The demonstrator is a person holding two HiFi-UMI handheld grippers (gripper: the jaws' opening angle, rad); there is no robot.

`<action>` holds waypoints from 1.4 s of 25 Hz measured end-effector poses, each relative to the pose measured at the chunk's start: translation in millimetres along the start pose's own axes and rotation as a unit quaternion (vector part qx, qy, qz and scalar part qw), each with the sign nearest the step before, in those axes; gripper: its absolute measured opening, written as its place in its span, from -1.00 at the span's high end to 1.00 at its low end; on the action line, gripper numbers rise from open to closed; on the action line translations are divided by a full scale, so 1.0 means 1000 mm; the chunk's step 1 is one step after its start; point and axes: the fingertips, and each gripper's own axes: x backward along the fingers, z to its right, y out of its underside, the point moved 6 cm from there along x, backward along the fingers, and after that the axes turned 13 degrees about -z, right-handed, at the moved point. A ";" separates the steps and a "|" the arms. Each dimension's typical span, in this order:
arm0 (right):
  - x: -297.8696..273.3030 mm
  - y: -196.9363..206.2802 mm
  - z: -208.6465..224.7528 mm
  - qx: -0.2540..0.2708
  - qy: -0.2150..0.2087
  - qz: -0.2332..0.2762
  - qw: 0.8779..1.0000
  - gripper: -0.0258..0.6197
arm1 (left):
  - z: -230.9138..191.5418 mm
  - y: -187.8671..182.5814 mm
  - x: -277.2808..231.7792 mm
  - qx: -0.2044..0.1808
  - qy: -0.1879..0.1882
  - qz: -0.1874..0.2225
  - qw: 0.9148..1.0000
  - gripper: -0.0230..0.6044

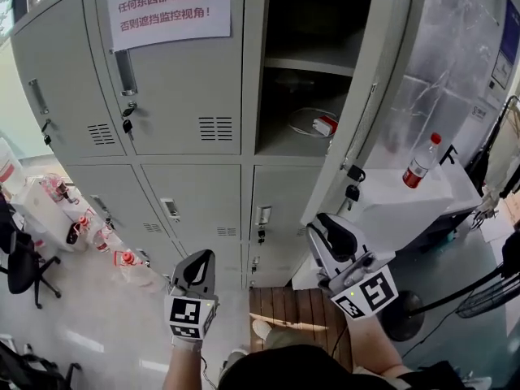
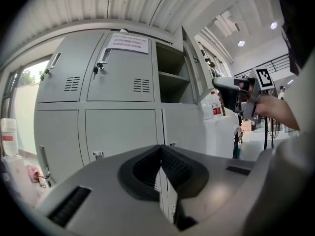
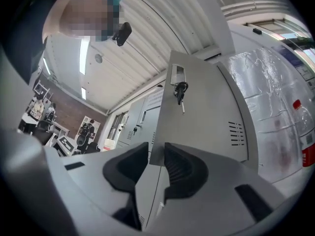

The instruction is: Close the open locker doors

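Observation:
The grey locker bank fills the head view. Its upper right compartment [image 1: 305,80] stands open, and its door [image 1: 370,96] is swung out to the right with keys [image 1: 353,187] hanging from the lock. My right gripper [image 1: 318,222] is at the door's lower corner, its jaws a little apart with nothing between them. In the right gripper view the door's outer face [image 3: 206,112] rises just beyond the right gripper [image 3: 156,149]. My left gripper [image 1: 201,257] is shut and empty, low in front of the closed lower lockers. The left gripper [image 2: 161,147] faces the open compartment [image 2: 172,80].
A red-and-white item [image 1: 325,125] lies inside the open compartment. A bottle [image 1: 421,162] stands on the white unit at the right. An office chair [image 1: 24,266] and floor clutter [image 1: 81,226] are at the left. A fan [image 1: 496,295] is at the right.

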 end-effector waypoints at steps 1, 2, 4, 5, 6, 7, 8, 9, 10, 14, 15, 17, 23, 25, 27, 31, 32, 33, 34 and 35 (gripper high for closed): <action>-0.004 0.000 0.000 -0.001 -0.005 0.001 1.000 0.58 | -0.002 0.001 0.000 0.003 -0.005 0.000 1.000 0.90; -0.009 0.000 0.000 -0.001 -0.010 0.002 1.000 0.58 | -0.005 0.001 -0.001 0.006 -0.010 -0.001 1.000 0.90; -0.018 0.001 0.001 -0.003 -0.021 0.003 1.000 0.58 | -0.011 0.001 -0.003 0.010 -0.019 -0.003 1.000 0.90; -0.023 0.001 0.002 -0.004 -0.026 0.004 1.000 0.58 | -0.013 0.000 -0.004 0.011 -0.023 -0.004 1.000 0.90; -0.028 0.001 0.003 -0.004 -0.031 0.006 1.000 0.58 | -0.016 -0.001 -0.005 0.012 -0.027 -0.003 1.000 0.90; -0.032 0.001 0.004 -0.004 -0.035 0.007 0.999 0.59 | -0.018 -0.002 -0.006 0.013 -0.032 -0.002 0.999 0.90; -0.037 0.002 0.005 -0.002 -0.039 0.008 0.999 0.59 | -0.020 -0.003 -0.007 0.014 -0.036 -0.001 0.999 0.90; -0.041 0.002 0.006 0.000 -0.043 0.009 0.999 0.59 | -0.022 -0.005 -0.008 0.015 -0.040 -0.004 0.999 0.90; -0.046 0.002 0.007 0.001 -0.048 0.010 0.999 0.60 | -0.024 -0.006 -0.009 0.017 -0.043 -0.007 0.999 0.90; -0.062 0.004 0.012 -0.001 -0.065 0.013 0.998 0.60 | -0.031 -0.007 -0.016 0.014 -0.058 0.003 0.998 0.90; -0.066 0.004 0.013 -0.002 -0.068 0.015 0.998 0.60 | -0.032 -0.007 -0.017 0.013 -0.061 0.004 0.998 0.90; -0.074 0.006 0.015 -0.003 -0.075 0.018 0.997 0.60 | -0.035 -0.007 -0.020 0.013 -0.066 0.003 0.998 0.90; -0.098 0.011 0.024 -0.008 -0.091 0.019 0.996 0.60 | -0.047 -0.003 -0.025 0.020 -0.087 -0.005 0.996 0.90; -0.106 0.013 0.027 -0.009 -0.097 0.021 0.995 0.60 | -0.050 -0.002 -0.028 0.022 -0.094 -0.007 0.995 0.90; -0.113 0.014 0.032 -0.012 -0.101 0.022 0.995 0.60 | -0.053 -0.002 -0.031 0.023 -0.099 -0.009 0.995 0.90; -0.129 0.016 0.039 -0.015 -0.106 0.023 0.994 0.60 | -0.061 -0.003 -0.038 0.023 -0.110 -0.012 0.994 0.90; -0.133 0.017 0.041 -0.015 -0.107 0.023 0.994 0.60 | -0.064 -0.004 -0.039 0.024 -0.112 -0.012 0.993 0.90; -0.136 0.017 0.043 -0.016 -0.108 0.024 0.994 0.60 | -0.066 -0.004 -0.041 0.025 -0.115 -0.013 0.993 0.90; -0.140 0.018 0.045 -0.017 -0.108 0.023 0.994 0.60 | -0.068 -0.003 -0.043 0.026 -0.116 -0.014 0.993 0.90; -0.144 0.019 0.048 -0.018 -0.108 0.023 0.994 0.60 | -0.069 -0.003 -0.046 0.026 -0.118 -0.015 0.993 0.90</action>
